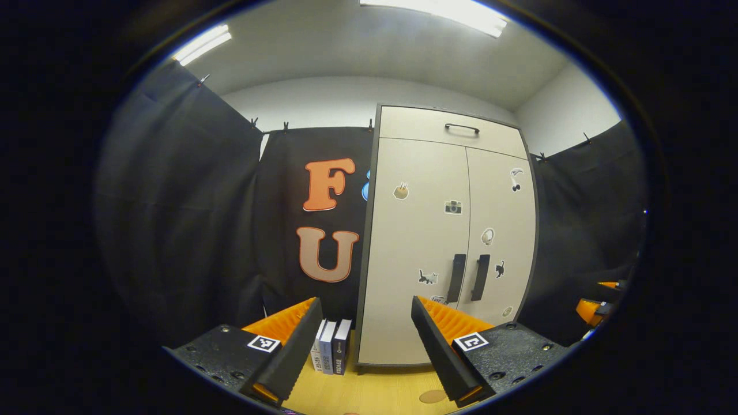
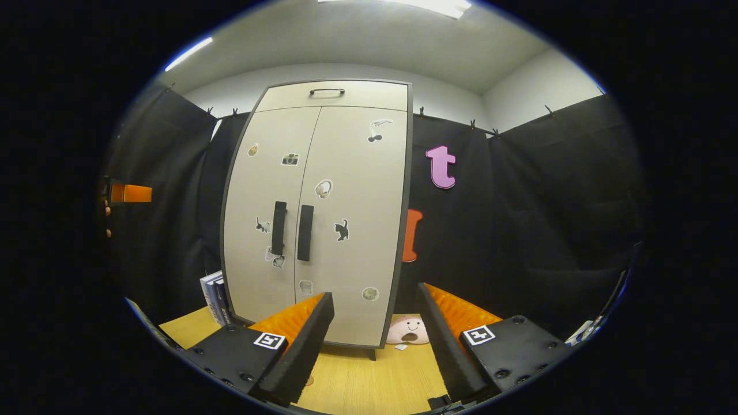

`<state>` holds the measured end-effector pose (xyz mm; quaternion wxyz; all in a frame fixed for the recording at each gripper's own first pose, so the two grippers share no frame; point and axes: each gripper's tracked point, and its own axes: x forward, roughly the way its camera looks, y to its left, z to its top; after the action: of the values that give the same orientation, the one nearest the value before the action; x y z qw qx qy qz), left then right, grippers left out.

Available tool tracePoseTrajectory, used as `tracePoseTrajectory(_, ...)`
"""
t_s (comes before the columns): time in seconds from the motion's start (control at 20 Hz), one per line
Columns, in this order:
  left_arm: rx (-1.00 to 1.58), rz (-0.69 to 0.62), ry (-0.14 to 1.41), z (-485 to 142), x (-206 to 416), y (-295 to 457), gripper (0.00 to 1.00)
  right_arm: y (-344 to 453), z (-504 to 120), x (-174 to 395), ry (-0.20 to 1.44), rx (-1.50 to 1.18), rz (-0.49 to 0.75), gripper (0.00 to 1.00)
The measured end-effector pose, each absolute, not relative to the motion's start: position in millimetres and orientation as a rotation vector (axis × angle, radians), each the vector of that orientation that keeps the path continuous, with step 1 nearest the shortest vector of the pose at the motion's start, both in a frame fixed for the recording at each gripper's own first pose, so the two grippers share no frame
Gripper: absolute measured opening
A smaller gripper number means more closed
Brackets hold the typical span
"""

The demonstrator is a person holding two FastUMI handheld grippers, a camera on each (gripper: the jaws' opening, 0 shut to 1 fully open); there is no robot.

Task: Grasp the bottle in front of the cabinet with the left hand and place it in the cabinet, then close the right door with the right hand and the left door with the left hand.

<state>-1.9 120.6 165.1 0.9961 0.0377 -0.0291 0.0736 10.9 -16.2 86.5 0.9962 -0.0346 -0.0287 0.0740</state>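
The pale cabinet (image 1: pixel 415 230) stands upright on the wooden table (image 1: pixel 369 392) with both doors shut; its two dark handles (image 1: pixel 468 278) meet at the middle seam. My left gripper (image 1: pixel 365 300) is open with nothing between its fingers, held back from the cabinet's left front corner. In the right gripper view the same cabinet (image 2: pixel 346 173) faces me, doors shut, handles (image 2: pixel 292 230) side by side. My right gripper (image 2: pixel 375 291) is open and empty, short of the cabinet's lower right corner. The left gripper (image 2: pixel 130 193), with a hand behind it, hangs at the far left.
Several books (image 1: pixel 331 346) stand upright against the cabinet's left side, also books (image 2: pixel 214 297). A pink plush toy (image 2: pixel 406 329) and a small white scrap lie on the table (image 2: pixel 357 380) by the cabinet's right foot. Black cloth walls close the booth around. The right gripper (image 1: pixel 594 311) shows at the far right.
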Motion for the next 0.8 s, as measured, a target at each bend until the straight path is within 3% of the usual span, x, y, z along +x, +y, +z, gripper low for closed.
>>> tracePoseTrajectory(0.8, 0.090, 0.166, -0.043, 151.9, 23.1, 126.0, 0.94, -3.6, 78.6, 37.1, -0.043, -0.067, 0.161, 0.96)
